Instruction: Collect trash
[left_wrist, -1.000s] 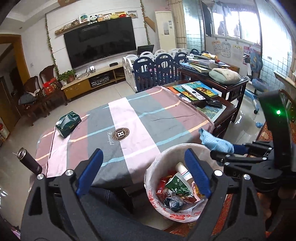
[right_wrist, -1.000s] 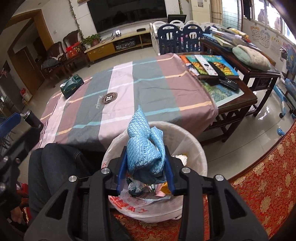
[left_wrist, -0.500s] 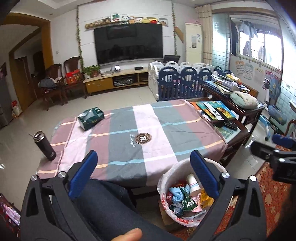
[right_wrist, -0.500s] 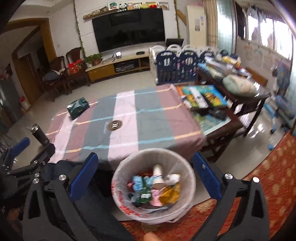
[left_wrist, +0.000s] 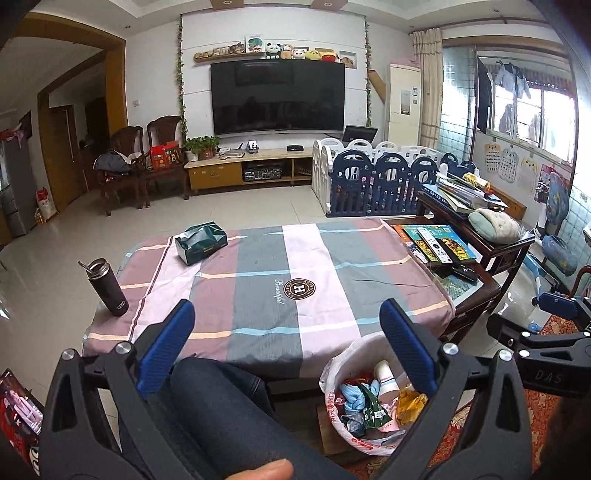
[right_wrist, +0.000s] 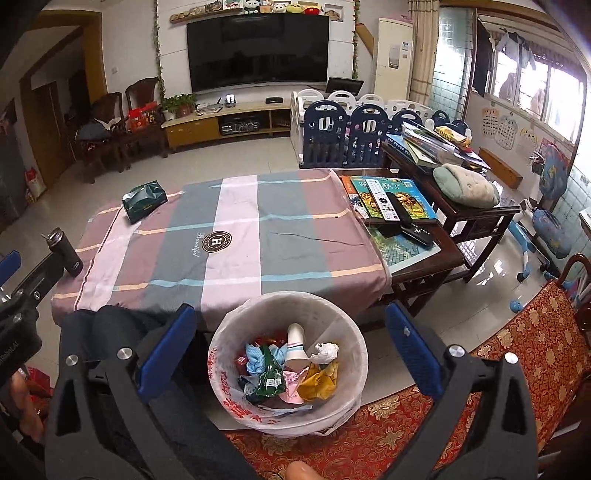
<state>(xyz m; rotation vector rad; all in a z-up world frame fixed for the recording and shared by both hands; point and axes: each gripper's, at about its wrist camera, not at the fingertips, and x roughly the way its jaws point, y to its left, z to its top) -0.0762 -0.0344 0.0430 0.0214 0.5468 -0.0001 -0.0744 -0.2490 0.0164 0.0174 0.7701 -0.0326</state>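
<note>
A white-lined trash bin (right_wrist: 354, 325) stands on the floor by the near edge of the striped table (right_wrist: 236, 236). In it lie several wrappers, a paper cup (right_wrist: 296, 347) and a crumpled light blue wrapper (right_wrist: 255, 360). My right gripper (right_wrist: 288, 354) hangs above the bin, open, nothing between its blue pads. In the left wrist view the bin (left_wrist: 351, 354) sits at lower right. My left gripper (left_wrist: 284, 347) is open and empty over the person's dark-trousered leg (left_wrist: 221, 406). The right gripper's fingertip (left_wrist: 554, 301) shows at that view's right edge.
On the table lie a green tissue pack (left_wrist: 201, 242) at the far left and books with remotes (right_wrist: 388, 195) at the right end. A dark flask (left_wrist: 107, 288) stands at the table's left corner. A red patterned rug (right_wrist: 517, 350) lies under the bin.
My right gripper opened and let the light blue wrapper fall into the bin, then rose. My left gripper lifted and swung left, so more of the room shows.
</note>
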